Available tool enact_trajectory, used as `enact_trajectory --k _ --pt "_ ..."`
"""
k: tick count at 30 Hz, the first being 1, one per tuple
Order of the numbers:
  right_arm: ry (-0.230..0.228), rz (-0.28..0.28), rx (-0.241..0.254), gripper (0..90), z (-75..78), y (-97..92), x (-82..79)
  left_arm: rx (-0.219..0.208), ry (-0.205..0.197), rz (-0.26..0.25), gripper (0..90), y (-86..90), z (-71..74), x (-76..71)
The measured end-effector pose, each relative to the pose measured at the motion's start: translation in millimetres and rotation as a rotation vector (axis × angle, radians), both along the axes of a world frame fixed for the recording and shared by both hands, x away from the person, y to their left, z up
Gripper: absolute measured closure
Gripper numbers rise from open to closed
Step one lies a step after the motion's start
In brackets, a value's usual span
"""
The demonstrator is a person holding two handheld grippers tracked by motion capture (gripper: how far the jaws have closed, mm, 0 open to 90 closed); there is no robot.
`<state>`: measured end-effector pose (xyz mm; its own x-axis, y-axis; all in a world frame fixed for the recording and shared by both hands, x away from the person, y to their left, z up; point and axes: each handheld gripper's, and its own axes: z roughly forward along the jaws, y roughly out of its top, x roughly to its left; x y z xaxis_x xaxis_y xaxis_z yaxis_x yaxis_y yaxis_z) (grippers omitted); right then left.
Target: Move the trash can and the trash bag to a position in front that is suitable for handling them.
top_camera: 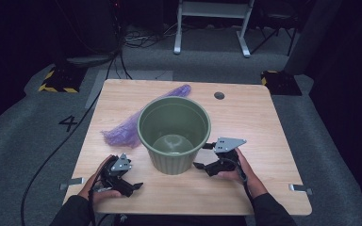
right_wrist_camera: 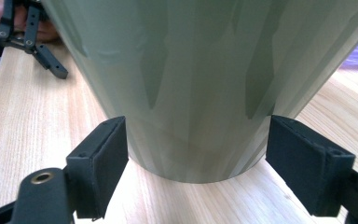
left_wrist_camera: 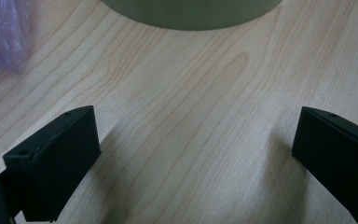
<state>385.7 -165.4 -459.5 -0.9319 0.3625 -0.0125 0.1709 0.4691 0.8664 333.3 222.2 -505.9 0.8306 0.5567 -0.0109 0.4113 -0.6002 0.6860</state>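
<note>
A ribbed olive-green plastic bucket stands upright and empty in the middle of the wooden table. My right gripper is open at the bucket's lower right. In the right gripper view its jaws straddle the bucket's base, with the pads very close to the wall. My left gripper rests open near the front edge, left of the bucket. Its jaws have bare table between them, and the bucket's base lies ahead.
A crumpled purple plastic bag lies behind and left of the bucket, and shows as the purple bag in the left gripper view. A round cable hole is at the table's back. Cables run over the grey floor.
</note>
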Motion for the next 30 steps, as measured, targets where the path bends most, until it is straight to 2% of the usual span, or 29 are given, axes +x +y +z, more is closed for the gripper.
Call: enact_trajectory --k 10,23,30 --pt "-0.003 0.061 -0.019 22.1 -5.0 25.9 -6.5 -0.002 0.002 0.009 0.4 5.6 -0.1 -0.9" --pt "-0.015 0.085 -0.061 20.4 -13.4 52.8 -12.3 0.001 0.000 0.010 0.5 11.3 0.0 -1.3" --pt "-0.017 0.086 -0.070 21.5 -15.2 56.5 -12.2 0.001 -0.001 0.015 0.5 12.8 0.0 -1.5"
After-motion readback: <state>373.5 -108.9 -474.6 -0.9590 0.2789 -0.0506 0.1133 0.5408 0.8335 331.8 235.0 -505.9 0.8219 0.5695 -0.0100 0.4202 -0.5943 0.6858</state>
